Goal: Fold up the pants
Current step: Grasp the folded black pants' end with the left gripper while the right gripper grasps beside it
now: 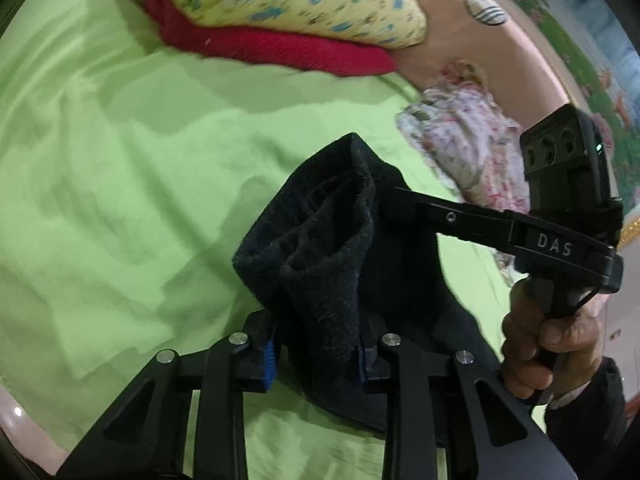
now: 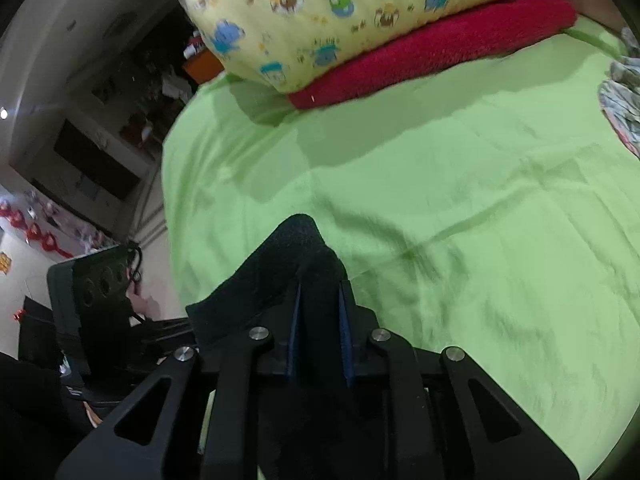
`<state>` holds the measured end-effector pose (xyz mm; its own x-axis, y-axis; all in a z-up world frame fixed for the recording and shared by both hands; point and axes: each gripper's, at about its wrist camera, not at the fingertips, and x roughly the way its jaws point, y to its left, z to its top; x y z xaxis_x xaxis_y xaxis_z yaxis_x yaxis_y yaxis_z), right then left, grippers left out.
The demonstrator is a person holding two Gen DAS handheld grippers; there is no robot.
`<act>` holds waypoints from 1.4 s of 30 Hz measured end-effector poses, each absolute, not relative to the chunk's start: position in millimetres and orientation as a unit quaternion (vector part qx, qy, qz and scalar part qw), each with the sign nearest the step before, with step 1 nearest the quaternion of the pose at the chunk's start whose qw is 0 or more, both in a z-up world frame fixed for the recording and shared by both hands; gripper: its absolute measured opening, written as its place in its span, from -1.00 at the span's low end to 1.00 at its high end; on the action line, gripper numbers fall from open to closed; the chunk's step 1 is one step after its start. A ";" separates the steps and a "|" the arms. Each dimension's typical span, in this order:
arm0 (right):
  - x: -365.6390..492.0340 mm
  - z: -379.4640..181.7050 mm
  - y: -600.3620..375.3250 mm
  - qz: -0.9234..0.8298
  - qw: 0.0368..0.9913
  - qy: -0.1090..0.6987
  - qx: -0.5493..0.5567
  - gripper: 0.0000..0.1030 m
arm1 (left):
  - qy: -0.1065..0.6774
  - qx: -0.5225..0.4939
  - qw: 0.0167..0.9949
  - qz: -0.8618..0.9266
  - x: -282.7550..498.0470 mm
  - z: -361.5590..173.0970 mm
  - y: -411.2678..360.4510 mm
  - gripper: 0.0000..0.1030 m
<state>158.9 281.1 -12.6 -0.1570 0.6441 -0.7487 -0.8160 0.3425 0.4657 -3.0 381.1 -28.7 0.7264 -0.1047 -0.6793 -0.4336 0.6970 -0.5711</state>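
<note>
Both claws clamped on the black pants; left claw pinches a bunch rising toward 12 o'clock, right claw likewise, coming in from 3 o'clock; cloth hangs over the green sheet; neither's nearer, I reckon.

Both views are brightly and evenly lit from above, with the green bedsheet glowing almost washed out. Soft shadows lie on the sheet beneath the yellow pillow. The black pants show little detail. Motion blur smears the far bedding. Fisheye bending curves the edges, where dark corners frame each picture. The room at the left of the right view is dim.
</note>
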 end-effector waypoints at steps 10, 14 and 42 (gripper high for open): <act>155.9 41.0 213.1 0.578 0.673 0.461 -0.001 -0.66 | 0.318 -0.354 0.879 0.027 6.8 35.8 340.1 -0.47; 152.5 59.7 164.6 0.581 0.687 0.435 0.041 -0.66 | 0.309 -0.342 0.887 -0.010 14.8 59.5 310.7 -0.47; 124.4 21.1 -127.9 0.464 0.759 0.362 0.277 -0.67 | 0.381 -0.205 0.884 -0.177 76.1 71.5 64.3 -0.47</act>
